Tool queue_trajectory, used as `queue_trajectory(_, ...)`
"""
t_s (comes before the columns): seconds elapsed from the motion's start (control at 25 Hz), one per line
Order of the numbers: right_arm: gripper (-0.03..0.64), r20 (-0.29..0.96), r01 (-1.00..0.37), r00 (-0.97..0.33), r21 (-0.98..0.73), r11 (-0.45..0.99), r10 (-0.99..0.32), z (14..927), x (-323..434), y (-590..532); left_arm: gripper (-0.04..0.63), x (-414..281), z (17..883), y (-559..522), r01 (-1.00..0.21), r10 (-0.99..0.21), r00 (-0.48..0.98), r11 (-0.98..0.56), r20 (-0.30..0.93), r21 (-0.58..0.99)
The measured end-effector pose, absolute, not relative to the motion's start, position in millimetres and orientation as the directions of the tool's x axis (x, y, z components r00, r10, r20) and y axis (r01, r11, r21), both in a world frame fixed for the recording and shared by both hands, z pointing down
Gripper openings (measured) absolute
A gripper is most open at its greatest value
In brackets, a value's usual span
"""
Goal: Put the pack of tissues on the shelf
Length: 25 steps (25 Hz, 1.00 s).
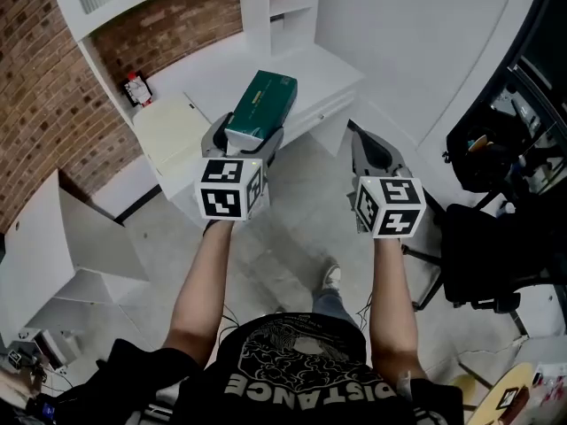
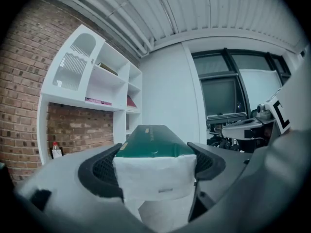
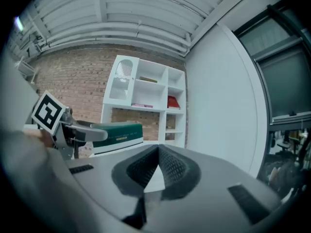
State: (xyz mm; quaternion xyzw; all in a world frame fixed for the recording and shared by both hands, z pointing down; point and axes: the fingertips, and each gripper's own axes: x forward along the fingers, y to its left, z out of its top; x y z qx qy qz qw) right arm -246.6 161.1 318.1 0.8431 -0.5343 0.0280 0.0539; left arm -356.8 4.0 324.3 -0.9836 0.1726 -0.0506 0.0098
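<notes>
Grey left hand-held gripper (image 1: 245,136) clamped wide on the green pack of tissues (image 1: 260,106), held in the air short of the white desk (image 1: 328,69). Alongside, right hand-held gripper (image 1: 370,149) pinched shut on nothing. Beyond, red-capped bottle (image 1: 135,88) on the desk, white shelf unit (image 2: 104,89) against the brick wall (image 1: 44,104).

Office-like room: brick wall (image 1: 44,104), white shelf unit (image 2: 92,81), swivel chair (image 1: 483,255).

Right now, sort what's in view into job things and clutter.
Job: tissues, gripped by the left gripper; shelf.
Lying about: bottle; chair; red book; right gripper, shut and empty.
</notes>
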Motion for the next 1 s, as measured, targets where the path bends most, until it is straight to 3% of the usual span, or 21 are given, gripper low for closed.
queue_trajectory(1.0, 0.003, 0.123, -0.96, 0.279, 0.016, -0.279, -0.952, 338.7, -1.0, 101.8, 0.417, -111.1, 331.7, -31.3, -0.431, -0.437, 0.891, -0.899, 0.126, -0.075)
